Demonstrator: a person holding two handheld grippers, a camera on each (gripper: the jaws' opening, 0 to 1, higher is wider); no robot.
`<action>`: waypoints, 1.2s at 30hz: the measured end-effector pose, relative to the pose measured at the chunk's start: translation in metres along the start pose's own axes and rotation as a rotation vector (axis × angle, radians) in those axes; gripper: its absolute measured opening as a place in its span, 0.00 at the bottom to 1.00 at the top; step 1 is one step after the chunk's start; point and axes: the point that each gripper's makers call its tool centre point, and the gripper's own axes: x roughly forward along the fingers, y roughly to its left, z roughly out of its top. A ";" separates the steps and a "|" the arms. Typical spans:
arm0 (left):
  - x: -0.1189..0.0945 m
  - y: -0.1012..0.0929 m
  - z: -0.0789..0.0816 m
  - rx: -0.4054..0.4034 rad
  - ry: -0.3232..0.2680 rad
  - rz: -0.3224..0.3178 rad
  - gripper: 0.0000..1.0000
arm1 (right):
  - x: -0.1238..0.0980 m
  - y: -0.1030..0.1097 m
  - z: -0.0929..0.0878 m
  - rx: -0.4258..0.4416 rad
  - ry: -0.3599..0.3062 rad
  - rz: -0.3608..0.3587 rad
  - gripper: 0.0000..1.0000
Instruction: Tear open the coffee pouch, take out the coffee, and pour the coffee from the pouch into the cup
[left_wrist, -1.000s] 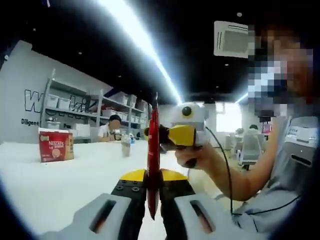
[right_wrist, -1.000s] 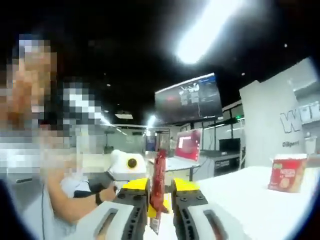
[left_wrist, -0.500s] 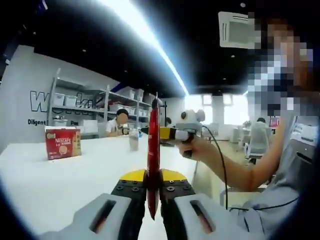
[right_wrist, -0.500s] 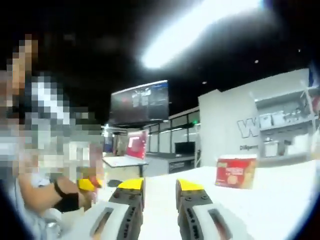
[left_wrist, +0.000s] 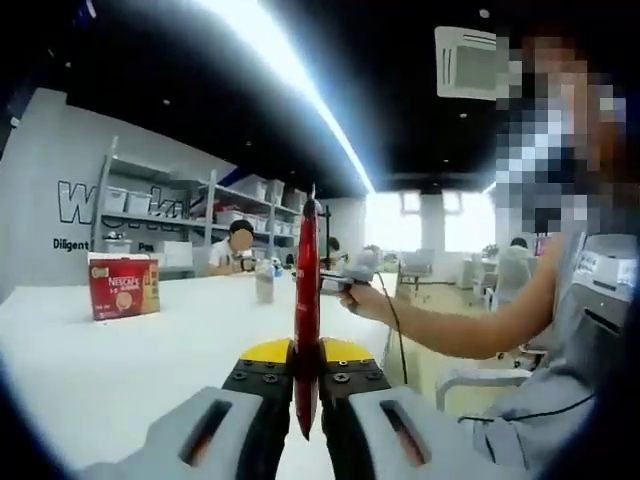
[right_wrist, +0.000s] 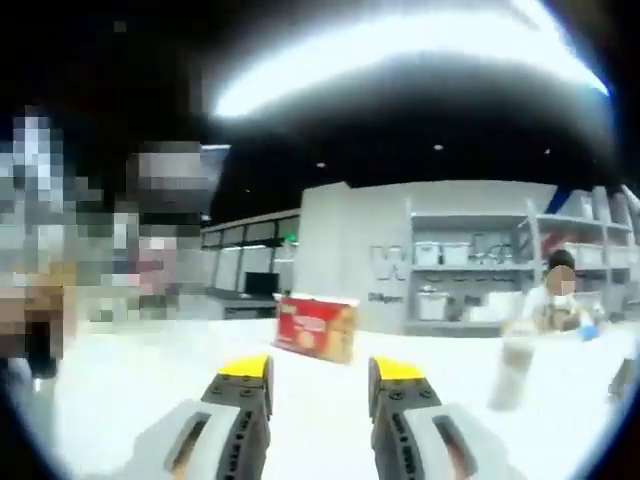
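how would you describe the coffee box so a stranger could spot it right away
Start from the long white table that runs toward the grey wall with shelving. On its far left side, in the left gripper view, stands the red cardboard coffee box with white lettering. It is the one boxy red thing standing on the table, unlike the thin red coffee pouch clamped upright in the left tool.

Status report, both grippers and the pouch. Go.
Left gripper shut on coffee pouch, upright. Right gripper open, holding nothing, over white table. Cup ahead to the right. Red box beyond the fingers.
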 end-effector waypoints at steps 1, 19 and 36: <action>0.000 0.000 0.000 -0.001 -0.001 0.000 0.12 | 0.000 -0.014 -0.003 0.008 0.007 -0.019 0.41; 0.000 0.020 -0.004 -0.021 0.003 0.045 0.12 | 0.009 -0.191 -0.016 -0.025 0.005 -0.296 0.52; 0.002 0.035 -0.007 -0.030 0.020 0.074 0.12 | 0.048 -0.261 -0.033 0.011 0.034 -0.378 0.68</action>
